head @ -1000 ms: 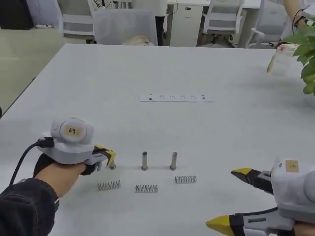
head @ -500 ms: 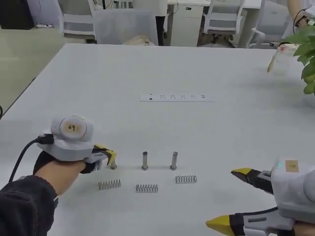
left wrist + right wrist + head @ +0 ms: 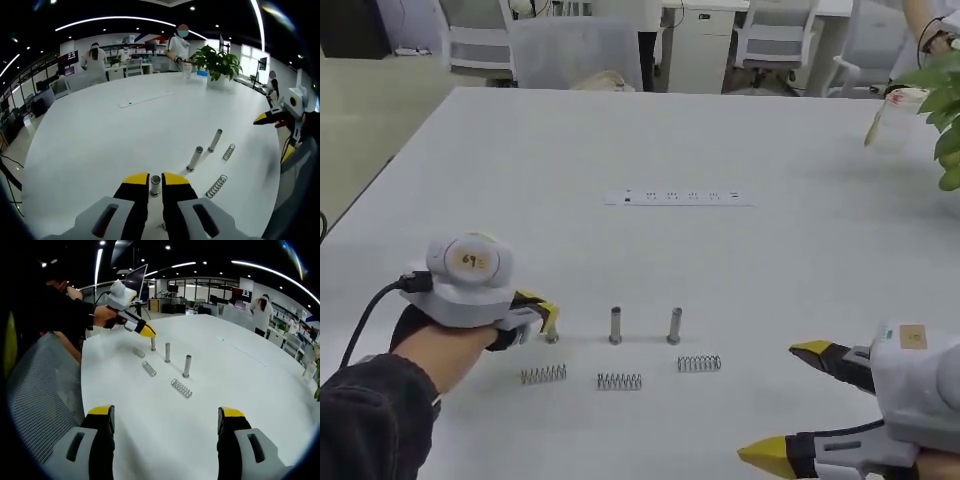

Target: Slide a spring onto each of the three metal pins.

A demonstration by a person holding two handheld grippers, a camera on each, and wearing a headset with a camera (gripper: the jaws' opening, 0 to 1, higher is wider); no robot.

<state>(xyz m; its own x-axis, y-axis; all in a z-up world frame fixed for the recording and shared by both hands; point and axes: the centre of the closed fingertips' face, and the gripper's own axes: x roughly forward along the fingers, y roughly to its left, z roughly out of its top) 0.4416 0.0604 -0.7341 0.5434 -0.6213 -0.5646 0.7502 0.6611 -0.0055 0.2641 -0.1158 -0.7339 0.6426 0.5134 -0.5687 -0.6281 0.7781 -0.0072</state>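
White tabletop (image 3: 740,130) is spread across an open office, with office chairs (image 3: 478,48) ranged beyond its far edge and a white power strip (image 3: 678,198) laid flat near its middle. At the far right corner a translucent container (image 3: 893,120) is set beside the leaves of a potted plant (image 3: 945,110).

Three metal pins are stood upright in a row on the near part of the table: the left pin (image 3: 552,336), the middle pin (image 3: 615,325) and the right pin (image 3: 674,326). Just in front of them, three springs are laid on their sides, each apart from its pin: the left spring (image 3: 543,374), the middle spring (image 3: 619,381) and the right spring (image 3: 699,363). No spring is seated on a pin.

The left gripper (image 3: 546,320) is held low at the left end of the row. In the left gripper view its yellow-tipped jaws are closed against the two sides of the left pin, whose top is seen between them.

The right gripper (image 3: 785,403) is held at the near right, well apart from the pins and springs. Its jaws are spread wide, and nothing is held between them.
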